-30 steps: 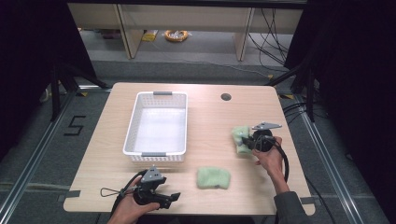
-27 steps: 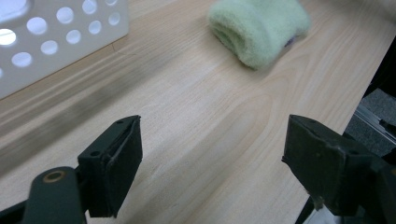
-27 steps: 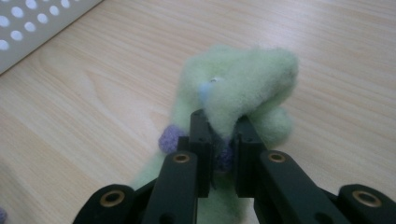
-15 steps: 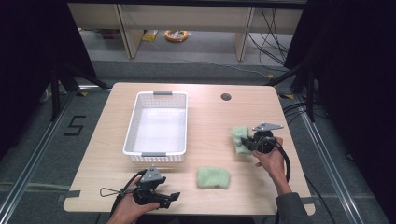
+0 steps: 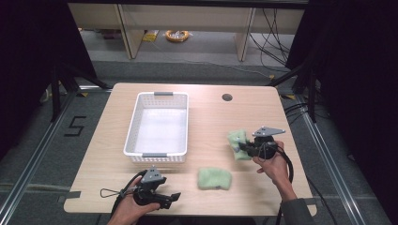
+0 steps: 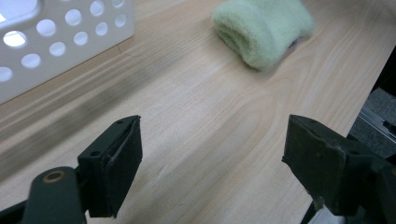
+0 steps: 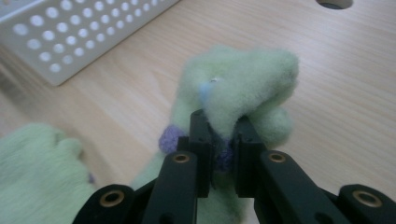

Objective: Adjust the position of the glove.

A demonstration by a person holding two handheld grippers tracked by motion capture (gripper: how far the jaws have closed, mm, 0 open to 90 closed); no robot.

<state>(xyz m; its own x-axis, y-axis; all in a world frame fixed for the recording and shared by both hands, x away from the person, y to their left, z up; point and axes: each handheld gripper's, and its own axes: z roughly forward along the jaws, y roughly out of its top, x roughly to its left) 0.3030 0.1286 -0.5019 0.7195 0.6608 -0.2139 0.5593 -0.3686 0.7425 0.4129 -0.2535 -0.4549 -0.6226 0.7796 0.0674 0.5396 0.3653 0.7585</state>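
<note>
A fluffy light green sock [image 5: 238, 143] [image 7: 243, 93] with purple trim hangs lifted off the wooden table [image 5: 211, 117], pinched in my right gripper [image 5: 244, 146] [image 7: 220, 135], which is shut on it at the table's right side. A second green sock [image 5: 214, 178] [image 6: 264, 28] lies folded near the front middle of the table; it also appears blurred at the lower left of the right gripper view [image 7: 42, 172]. My left gripper [image 5: 170, 198] [image 6: 212, 163] rests low at the front left, jaws wide open with nothing between them, pointing toward the lying sock.
A white perforated basket [image 5: 136, 126] [image 6: 60, 42] [image 7: 70, 42] stands empty left of centre. A round cable hole [image 5: 227, 97] sits at the table's back right. Dark curtains flank the table; a shelf and cables lie on the floor beyond.
My right gripper has moved left and slightly up with the sock in it, lifting it off the table. The left gripper has stayed put.
</note>
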